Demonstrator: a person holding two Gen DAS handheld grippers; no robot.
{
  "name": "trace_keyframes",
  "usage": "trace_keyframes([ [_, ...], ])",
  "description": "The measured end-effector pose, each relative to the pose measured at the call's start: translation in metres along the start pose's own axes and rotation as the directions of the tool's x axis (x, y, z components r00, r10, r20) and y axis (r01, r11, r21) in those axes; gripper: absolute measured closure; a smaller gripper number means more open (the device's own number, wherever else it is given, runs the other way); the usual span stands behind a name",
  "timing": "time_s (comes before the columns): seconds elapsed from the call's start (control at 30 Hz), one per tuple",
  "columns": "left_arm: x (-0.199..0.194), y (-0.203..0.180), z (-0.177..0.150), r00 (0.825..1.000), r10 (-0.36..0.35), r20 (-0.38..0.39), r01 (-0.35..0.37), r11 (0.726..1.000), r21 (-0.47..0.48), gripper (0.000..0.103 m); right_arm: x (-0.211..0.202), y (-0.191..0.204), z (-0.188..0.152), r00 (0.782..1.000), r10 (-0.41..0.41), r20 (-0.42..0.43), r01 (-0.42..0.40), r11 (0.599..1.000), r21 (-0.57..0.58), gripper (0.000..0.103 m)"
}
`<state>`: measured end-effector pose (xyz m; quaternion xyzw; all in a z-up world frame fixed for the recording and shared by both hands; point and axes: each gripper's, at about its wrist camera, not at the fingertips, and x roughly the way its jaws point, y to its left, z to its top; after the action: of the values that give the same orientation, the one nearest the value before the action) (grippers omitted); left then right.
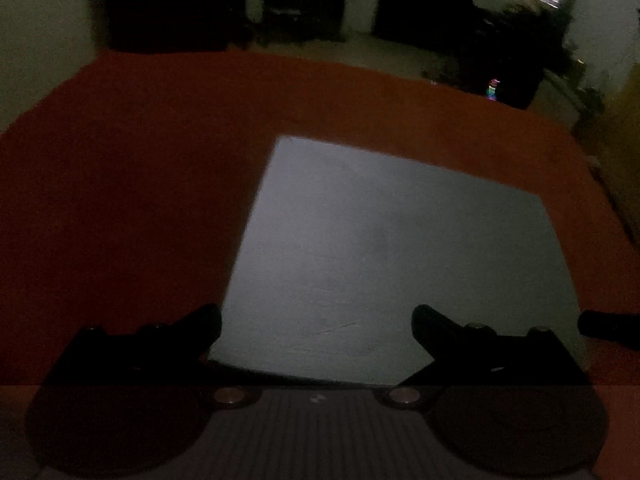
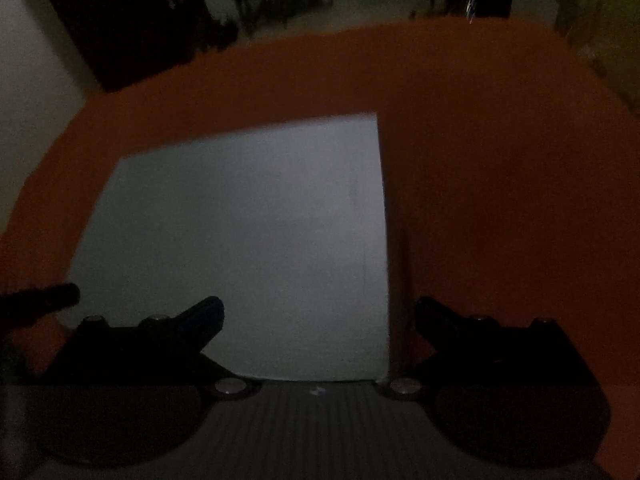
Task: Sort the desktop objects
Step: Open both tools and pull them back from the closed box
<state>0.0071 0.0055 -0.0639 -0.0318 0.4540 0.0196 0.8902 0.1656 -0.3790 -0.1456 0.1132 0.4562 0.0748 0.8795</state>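
Black tongs (image 1: 316, 326) (image 2: 320, 320) spread above sheet (image 1: 392, 256).

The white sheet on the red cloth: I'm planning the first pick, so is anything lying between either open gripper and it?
Nothing visible does. The white sheet lies bare on the red cloth, directly ahead of the left gripper and the right gripper, both open.

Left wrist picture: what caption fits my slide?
Open left gripper hovers over a grey sheet on an orange table.
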Motion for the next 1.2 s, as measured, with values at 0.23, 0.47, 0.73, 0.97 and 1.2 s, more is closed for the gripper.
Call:
trace_keyframes([
  [0.23,-0.096,-0.020,-0.028,0.997,0.009,0.072,-0.007,1.000,-0.018,0.000,-0.082,0.058,-0.037,0.998,-0.061,0.020,0.062,0.997,-0.043,0.000],
  [0.47,-0.115,-0.049,-0.050,0.997,0.008,0.074,-0.016,0.993,0.120,0.001,-0.112,0.065,-0.072,0.992,-0.116,0.038,0.118,0.991,-0.058,0.000],
  [0.73,-0.099,-0.066,-0.059,0.999,-0.051,-0.005,0.051,0.980,0.190,0.000,-0.124,0.032,-0.086,0.987,-0.158,0.017,0.158,0.987,0.001,0.000],
  [0.97,-0.102,-0.073,-0.062,0.999,-0.042,-0.020,0.045,0.978,0.202,0.000,-0.116,0.023,-0.085,0.988,-0.153,-0.012,0.152,0.988,-0.014,0.000],
  [1.2,-0.103,-0.073,-0.064,0.999,-0.028,-0.019,0.031,0.982,0.187,0.000,-0.110,0.027,-0.082,0.989,-0.150,-0.020,0.149,0.988,-0.037,0.000],
])
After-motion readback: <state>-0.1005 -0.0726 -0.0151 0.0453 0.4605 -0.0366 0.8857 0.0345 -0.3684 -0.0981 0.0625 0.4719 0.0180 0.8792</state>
